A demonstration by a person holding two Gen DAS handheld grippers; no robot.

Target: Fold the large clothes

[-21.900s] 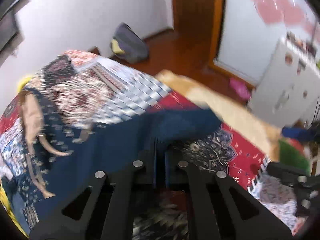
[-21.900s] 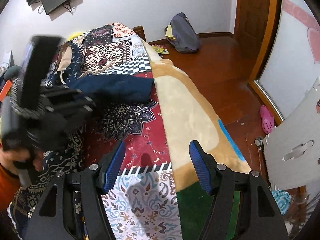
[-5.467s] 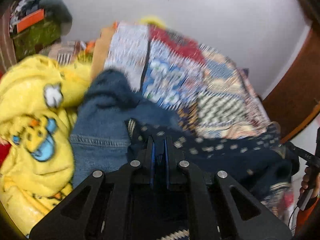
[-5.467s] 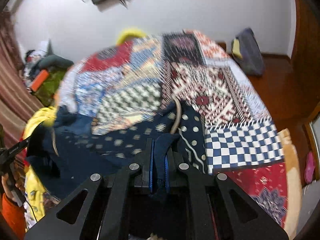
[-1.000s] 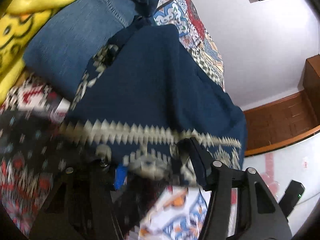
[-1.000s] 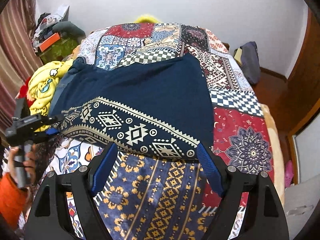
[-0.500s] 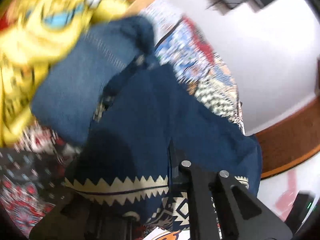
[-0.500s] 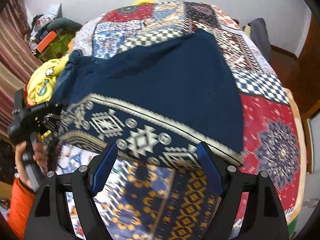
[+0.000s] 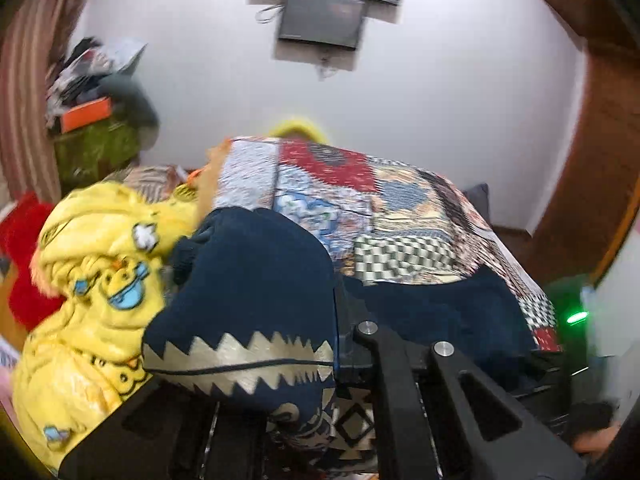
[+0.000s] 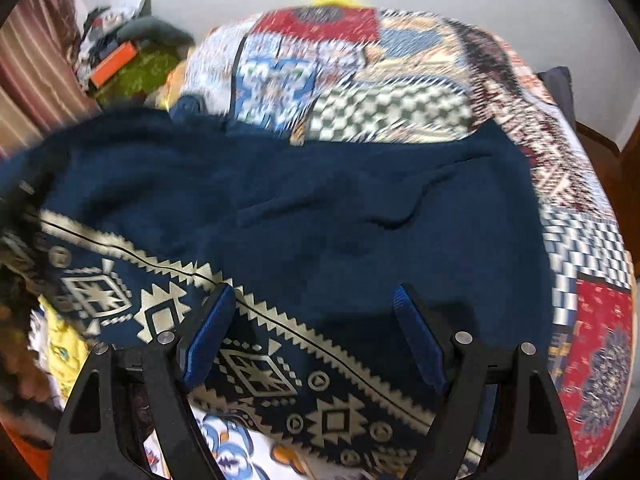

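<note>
A large navy garment (image 10: 340, 208) with a cream geometric border lies spread on the patchwork bed. My right gripper (image 10: 312, 320) is open, its blue pads over the garment's border edge, holding nothing. In the left wrist view my left gripper (image 9: 336, 344) is shut on a lifted corner of the navy garment (image 9: 256, 292), which drapes over the left finger and hides it. The rest of the garment stretches to the right behind the fingers.
A yellow cartoon-print blanket (image 9: 100, 292) is heaped at the bed's left side. The patchwork bedspread (image 10: 400, 80) covers the far bed. Clutter with an orange box (image 9: 84, 114) stands by the curtain. A wall screen (image 9: 324, 20) hangs above.
My left gripper has shut on the garment's left corner and lifted it up, tilting its view toward the wall. My right gripper has moved closer over the border, still open.
</note>
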